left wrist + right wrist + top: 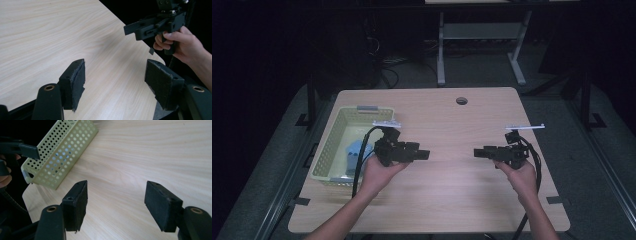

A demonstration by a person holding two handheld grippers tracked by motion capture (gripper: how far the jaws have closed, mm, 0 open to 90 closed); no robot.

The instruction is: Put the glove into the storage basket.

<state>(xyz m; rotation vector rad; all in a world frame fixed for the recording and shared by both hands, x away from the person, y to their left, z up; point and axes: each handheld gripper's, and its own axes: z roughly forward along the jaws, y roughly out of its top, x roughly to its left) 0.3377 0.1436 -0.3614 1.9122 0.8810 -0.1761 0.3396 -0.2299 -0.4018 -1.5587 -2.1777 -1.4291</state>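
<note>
Two hands hold my grippers a little above a light wooden table (pixel 452 200), jaws pointing at each other across a bare gap. My left gripper (pixel 426 154) is open; in the left gripper view its pads (pixel 115 80) stand wide apart with only tabletop between them. My right gripper (pixel 477 152) is open too, and nothing lies between its pads (pixel 116 200). The right gripper (pixel 152 25) appears far off in the left gripper view, gripped by a hand.
A pale yellow-green perforated basket (pixel 324 150) stands at the table's left side with something blue (pixel 353 150) inside, just behind the left hand. The basket (pixel 62 150) is also in the right gripper view. A round cable hole (pixel 461 100) sits near the far edge.
</note>
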